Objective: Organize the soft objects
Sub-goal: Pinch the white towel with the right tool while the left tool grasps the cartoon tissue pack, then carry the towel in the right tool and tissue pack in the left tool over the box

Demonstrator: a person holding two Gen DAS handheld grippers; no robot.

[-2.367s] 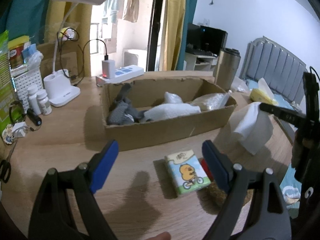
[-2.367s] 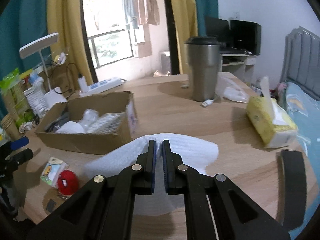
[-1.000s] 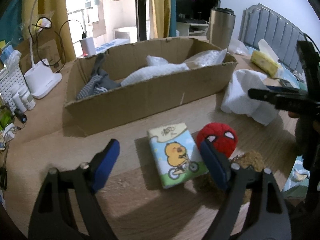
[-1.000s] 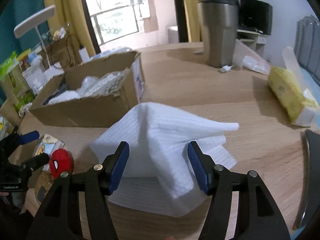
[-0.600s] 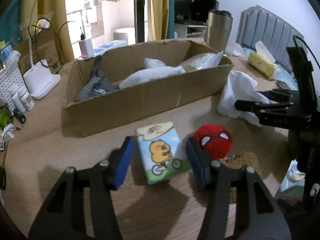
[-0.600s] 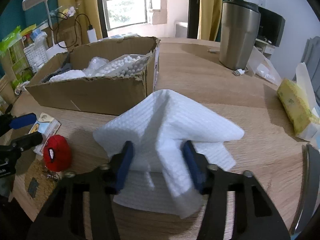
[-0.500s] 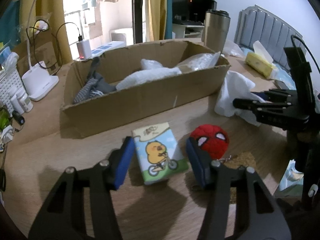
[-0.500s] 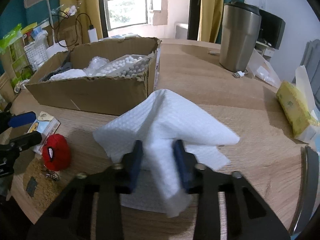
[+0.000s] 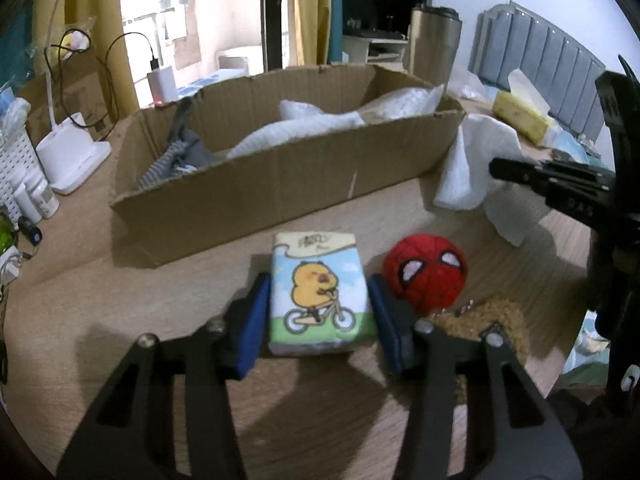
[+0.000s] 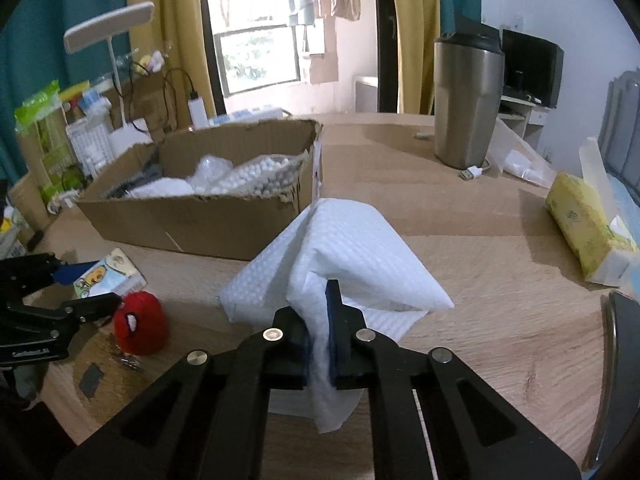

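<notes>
My left gripper [image 9: 320, 312] is shut on a tissue pack [image 9: 318, 292] printed with a yellow chick on a bicycle, on the wooden table. A red Spider-Man plush ball [image 9: 426, 274] lies just right of it. My right gripper [image 10: 318, 320] is shut on a white cloth [image 10: 348, 256] and holds a fold of it up from the table. The cloth also shows in the left wrist view [image 9: 476, 168]. An open cardboard box [image 9: 256, 196] behind holds grey fabric, white padding and a bag of foam beads. The tissue pack [image 10: 108, 276] and the plush ball [image 10: 140, 322] also show in the right wrist view.
A steel tumbler [image 10: 466, 100] stands behind the cloth. A yellow tissue box [image 10: 588, 226] lies at the right edge. A white desk lamp base [image 9: 70, 156], bottles and a power strip sit at the left and back. A brown coaster [image 9: 480, 316] lies by the plush ball.
My left gripper has closed onto the tissue pack. My right gripper has closed on the white cloth and lifted a fold of it.
</notes>
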